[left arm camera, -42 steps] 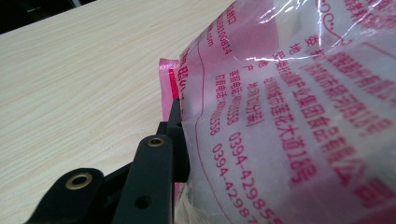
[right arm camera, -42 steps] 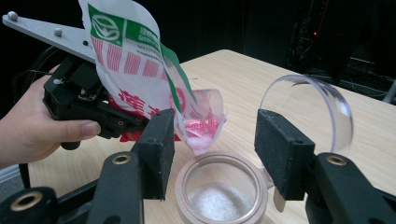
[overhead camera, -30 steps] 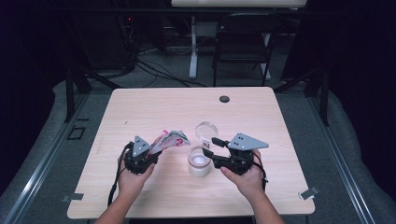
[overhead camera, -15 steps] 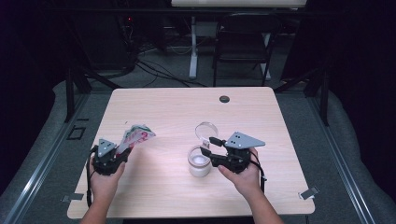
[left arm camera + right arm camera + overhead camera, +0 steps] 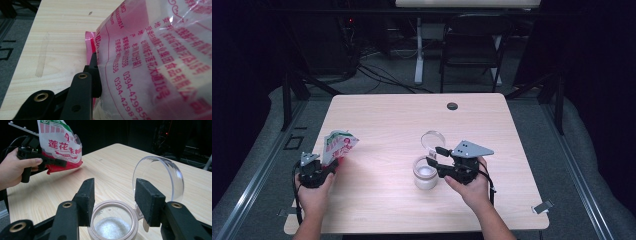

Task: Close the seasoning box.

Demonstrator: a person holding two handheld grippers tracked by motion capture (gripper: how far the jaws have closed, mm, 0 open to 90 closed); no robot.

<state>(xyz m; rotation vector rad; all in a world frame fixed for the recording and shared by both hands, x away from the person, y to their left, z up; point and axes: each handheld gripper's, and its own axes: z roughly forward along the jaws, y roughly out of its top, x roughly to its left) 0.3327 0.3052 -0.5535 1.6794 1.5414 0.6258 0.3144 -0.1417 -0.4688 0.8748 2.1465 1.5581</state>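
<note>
My left gripper point(image 5: 332, 165) is shut on the lower edge of a red-and-white printed plastic bag point(image 5: 337, 145), held upright near the table's left edge. In the left gripper view the bag point(image 5: 155, 62) hides one jaw, and the other finger point(image 5: 82, 95) presses against it. A small jar point(image 5: 425, 176) with white grains inside stands mid-table, its clear hinged lid point(image 5: 432, 138) tipped back. My right gripper point(image 5: 432, 156) is open just over the jar's mouth point(image 5: 112, 225), its pads on either side and the lid point(image 5: 160, 177) behind the right one. Farther off in that view are the bag point(image 5: 60, 142) and left gripper point(image 5: 57, 162).
The light wooden table point(image 5: 387, 125) carries a small black round cap point(image 5: 452, 106) near its far edge. A folding chair point(image 5: 472, 45) and cables stand on the dark floor beyond. A metal clip point(image 5: 542, 206) sits at the near right corner.
My left hand has carried the bag leftward and nearer, away from the jar, to the table's left edge. The right hand and the jar have stayed put.
</note>
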